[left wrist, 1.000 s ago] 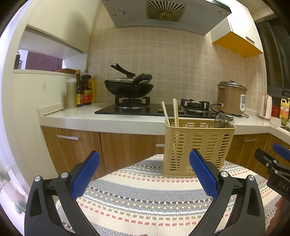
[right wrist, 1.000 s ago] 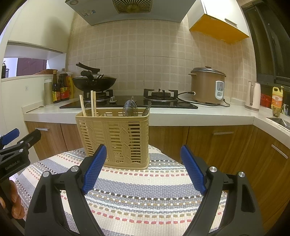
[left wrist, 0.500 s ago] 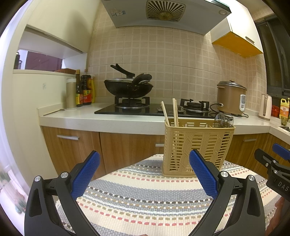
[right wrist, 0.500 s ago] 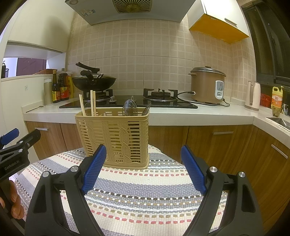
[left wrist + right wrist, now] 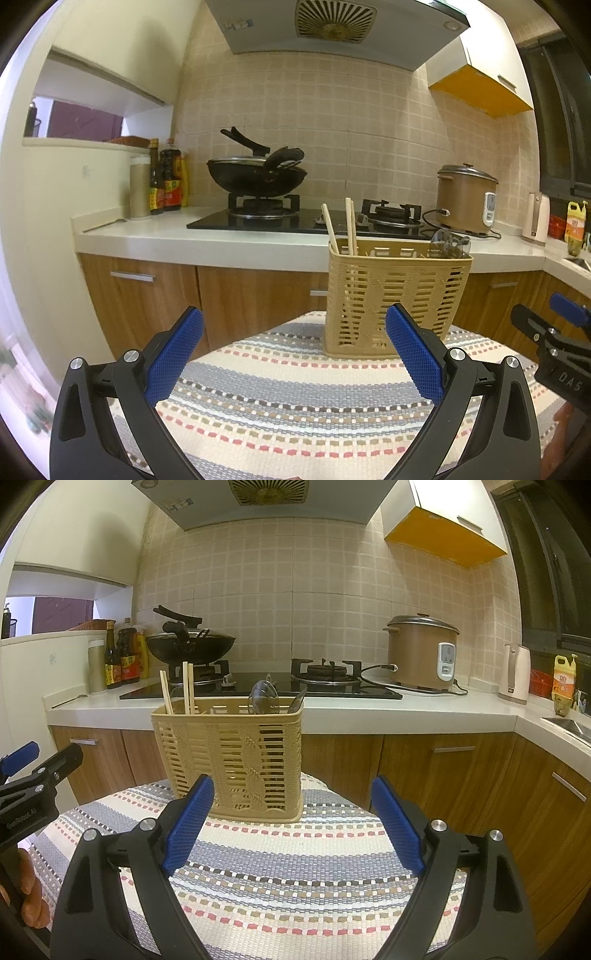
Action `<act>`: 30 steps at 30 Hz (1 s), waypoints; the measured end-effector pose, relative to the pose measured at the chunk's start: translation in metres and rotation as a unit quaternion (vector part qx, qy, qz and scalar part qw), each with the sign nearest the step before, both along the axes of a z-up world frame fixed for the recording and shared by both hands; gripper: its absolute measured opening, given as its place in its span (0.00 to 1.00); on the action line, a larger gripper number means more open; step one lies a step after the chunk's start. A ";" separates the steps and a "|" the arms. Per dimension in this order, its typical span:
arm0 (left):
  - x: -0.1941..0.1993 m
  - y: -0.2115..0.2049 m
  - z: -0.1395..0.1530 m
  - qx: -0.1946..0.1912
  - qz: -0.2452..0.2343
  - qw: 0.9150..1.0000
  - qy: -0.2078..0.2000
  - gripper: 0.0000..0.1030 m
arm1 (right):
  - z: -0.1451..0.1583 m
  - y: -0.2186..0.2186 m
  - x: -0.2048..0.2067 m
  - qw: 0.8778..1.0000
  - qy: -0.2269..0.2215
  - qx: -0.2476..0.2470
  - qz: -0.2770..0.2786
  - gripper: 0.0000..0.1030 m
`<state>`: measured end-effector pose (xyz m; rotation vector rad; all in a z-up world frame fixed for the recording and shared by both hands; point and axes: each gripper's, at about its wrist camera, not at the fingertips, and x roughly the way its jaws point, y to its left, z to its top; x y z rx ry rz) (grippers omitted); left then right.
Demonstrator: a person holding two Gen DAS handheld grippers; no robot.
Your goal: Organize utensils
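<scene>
At the bottom of the left wrist view we see our left gripper (image 5: 293, 347) spread wide with nothing between its blue pads (image 5: 173, 356). The right wrist view shows the same of our right gripper (image 5: 291, 821): jaws far apart, empty, hanging over the striped cloth (image 5: 295, 867) that covers the table (image 5: 295, 406). Each gripper also shows at the edge of the other's view, the right one at the lower right of the left view and the left one at the lower left of the right view.

Beyond the pads, at the far edge of the cloth, stands the basket (image 5: 236, 757), upright, right of centre in the left view and left of centre in the right view. Chopsticks (image 5: 186, 688) stick up from its left end, and spoons (image 5: 264, 698) show above the rim toward its right end.

Behind the basket runs the counter (image 5: 369, 710) with wooden cabinets (image 5: 147, 291) below. On it sits a black stove (image 5: 258, 690) with a wok (image 5: 256, 175) on the left burner, bottles (image 5: 166, 177) to the left of it, and a rice cooker (image 5: 423, 651) at right. A kettle (image 5: 515, 674) and a yellow bottle (image 5: 563, 677) stand at the far right. Tiled wall and a hood (image 5: 332, 26) fill the top of both views.
</scene>
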<state>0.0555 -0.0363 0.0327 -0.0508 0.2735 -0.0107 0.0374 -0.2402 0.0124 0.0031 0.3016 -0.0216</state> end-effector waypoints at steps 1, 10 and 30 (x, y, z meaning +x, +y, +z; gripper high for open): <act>0.000 0.000 0.000 -0.001 0.000 1.000 0.001 0.93 | 0.000 0.000 0.000 1.000 0.000 -0.001 0.000 0.80; 0.003 0.002 -0.003 0.007 0.015 1.000 0.003 0.93 | 0.000 0.001 -0.001 1.000 0.002 0.001 0.002 0.80; 0.001 0.002 -0.003 0.010 0.009 1.000 0.002 0.93 | 0.000 0.002 0.001 1.000 0.009 0.001 0.005 0.81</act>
